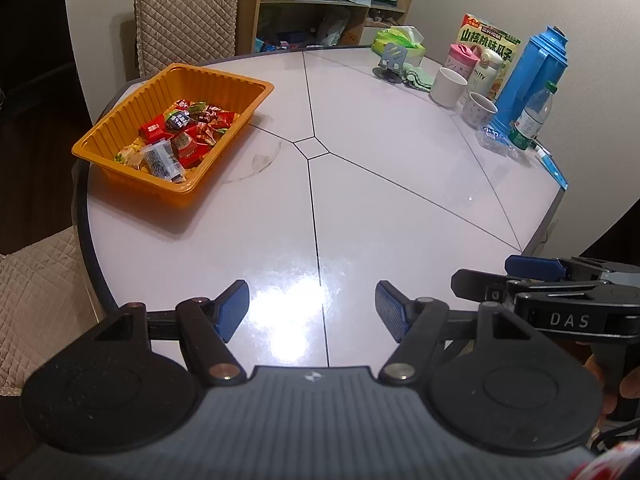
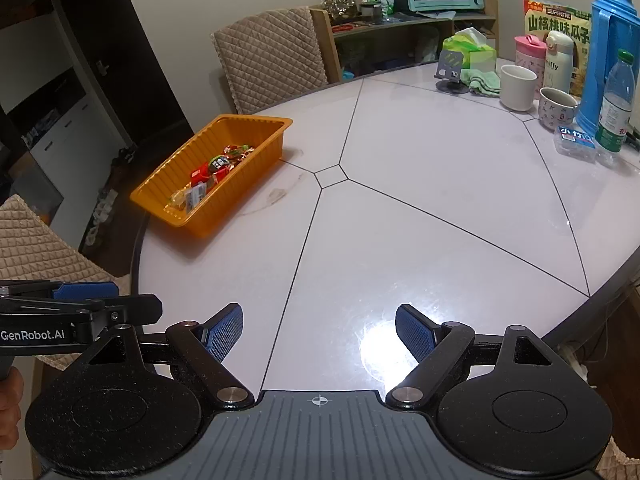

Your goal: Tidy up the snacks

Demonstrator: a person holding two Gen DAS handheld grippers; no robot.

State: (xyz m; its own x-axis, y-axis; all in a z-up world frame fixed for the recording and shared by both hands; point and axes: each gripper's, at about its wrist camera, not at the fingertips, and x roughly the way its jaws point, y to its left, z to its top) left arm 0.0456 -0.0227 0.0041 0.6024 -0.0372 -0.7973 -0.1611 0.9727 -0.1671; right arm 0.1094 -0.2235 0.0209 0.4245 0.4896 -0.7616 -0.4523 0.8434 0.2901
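Left gripper point(image 1: 312, 310): jaws wide, empty. Ribbed orange plastic tray point(image 1: 224, 80) of wrapped snacks point(image 1: 180, 136) at ten o'clock, long axis toward one o'clock.

Right gripper point(image 2: 319, 334): likewise agape, empty. Tray at eleven o'clock, farther off; left nearer.

Your snacks are all inside the orange tray.
The orange tray point(image 1: 120, 136) lies flat at the far left of the table, its ribbed walls upright; the snacks point(image 1: 182, 136), small wrapped packets in red, green and clear, are heaped together inside.
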